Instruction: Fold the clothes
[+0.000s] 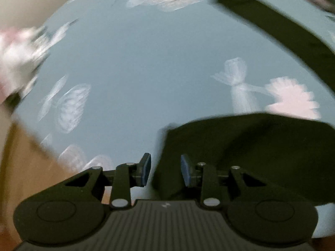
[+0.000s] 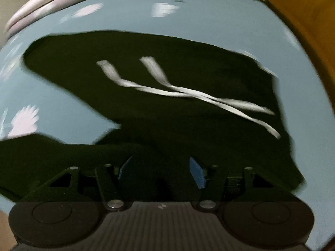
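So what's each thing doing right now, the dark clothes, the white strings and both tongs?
Dark garment: lying on the blue patterned sheet, partly folded, not gripped.
White drawstrings: loose, crossed on top of the garment.
Left tongs: open, nothing pinched, over the garment's edge.
Right tongs: open, empty, above the garment.

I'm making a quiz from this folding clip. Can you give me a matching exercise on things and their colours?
Things:
1. garment
2. drawstrings
3. sheet
4. gripper pads

Colours:
A. white
B. dark blue
C. dark green
D. pale blue with pale prints

Pairs: 1-C, 2-A, 3-D, 4-B
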A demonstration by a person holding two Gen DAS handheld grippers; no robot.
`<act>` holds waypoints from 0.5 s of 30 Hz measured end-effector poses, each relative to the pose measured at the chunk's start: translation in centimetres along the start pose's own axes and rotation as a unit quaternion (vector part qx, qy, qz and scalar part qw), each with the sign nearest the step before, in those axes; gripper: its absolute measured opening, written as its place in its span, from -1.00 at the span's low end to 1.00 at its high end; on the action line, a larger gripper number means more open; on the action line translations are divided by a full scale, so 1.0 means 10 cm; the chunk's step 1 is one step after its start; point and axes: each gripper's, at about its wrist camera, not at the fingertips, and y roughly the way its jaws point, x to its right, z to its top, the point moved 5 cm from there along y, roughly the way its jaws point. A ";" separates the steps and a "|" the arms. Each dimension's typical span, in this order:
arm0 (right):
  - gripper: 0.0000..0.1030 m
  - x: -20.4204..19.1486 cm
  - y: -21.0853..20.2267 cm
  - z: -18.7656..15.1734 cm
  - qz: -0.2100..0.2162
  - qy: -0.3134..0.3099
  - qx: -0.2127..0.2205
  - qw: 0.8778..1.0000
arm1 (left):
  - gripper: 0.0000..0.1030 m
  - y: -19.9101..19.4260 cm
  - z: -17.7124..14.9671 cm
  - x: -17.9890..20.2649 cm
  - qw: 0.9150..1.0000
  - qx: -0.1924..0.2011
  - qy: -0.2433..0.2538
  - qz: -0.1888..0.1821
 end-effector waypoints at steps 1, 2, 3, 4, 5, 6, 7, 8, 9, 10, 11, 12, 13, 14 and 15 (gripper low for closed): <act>0.14 -0.14 0.06 0.06 0.009 -0.024 0.005 1.000 | -0.40 0.04 0.12 0.18 0.999 0.013 0.025 -0.025; 0.10 -0.25 0.11 0.12 0.017 -0.043 0.011 0.999 | -0.40 0.07 0.23 0.37 0.997 0.027 0.050 -0.051; 0.00 -0.34 0.16 0.19 0.024 -0.064 0.016 0.998 | -0.40 0.11 0.34 0.57 0.994 0.036 0.075 -0.077; -0.11 -0.43 0.23 0.26 0.031 -0.091 0.017 0.995 | -0.40 0.16 0.44 0.78 0.988 0.045 0.102 -0.103; -0.17 -0.51 0.30 0.34 0.037 -0.120 0.017 0.992 | -0.40 0.19 0.51 1.00 0.982 0.050 0.133 -0.125; -0.24 -0.59 0.37 0.39 0.039 -0.160 0.015 0.986 | -0.40 0.23 0.58 1.23 0.973 0.058 0.169 -0.143; -0.24 -0.65 0.43 0.44 0.041 -0.198 0.012 0.979 | -0.41 0.25 0.64 1.40 0.967 0.068 0.194 -0.154; -0.24 -0.71 0.49 0.45 0.043 -0.234 0.005 0.971 | -0.41 0.30 0.65 1.59 0.957 0.070 0.223 -0.170; -0.25 -0.76 0.56 0.44 0.049 -0.274 -0.005 0.961 | -0.40 0.36 0.64 1.76 0.948 0.064 0.250 -0.186; -0.25 -0.81 0.63 0.44 0.056 -0.312 -0.015 0.948 | -0.40 0.40 0.61 1.87 0.940 0.065 0.276 -0.188; -0.26 -0.85 0.70 0.43 0.063 -0.351 -0.025 0.934 | -0.42 0.44 0.59 1.99 0.932 0.065 0.302 -0.190; -0.26 -0.91 0.73 0.40 0.073 -0.390 -0.035 0.917 | -0.42 0.47 0.55 2.07 0.925 0.066 0.322 -0.192; -0.26 -0.96 0.75 0.37 0.083 -0.428 -0.046 0.899 | -0.42 0.49 0.51 2.15 0.917 0.067 0.342 -0.193; -0.26 -1.00 0.78 0.33 0.092 -0.461 -0.058 0.881 | -0.41 0.52 0.47 2.17 0.914 0.063 0.350 -0.194; -0.25 -1.04 0.80 0.29 0.097 -0.494 -0.065 0.862 | -0.40 0.55 0.44 2.19 0.911 0.059 0.359 -0.194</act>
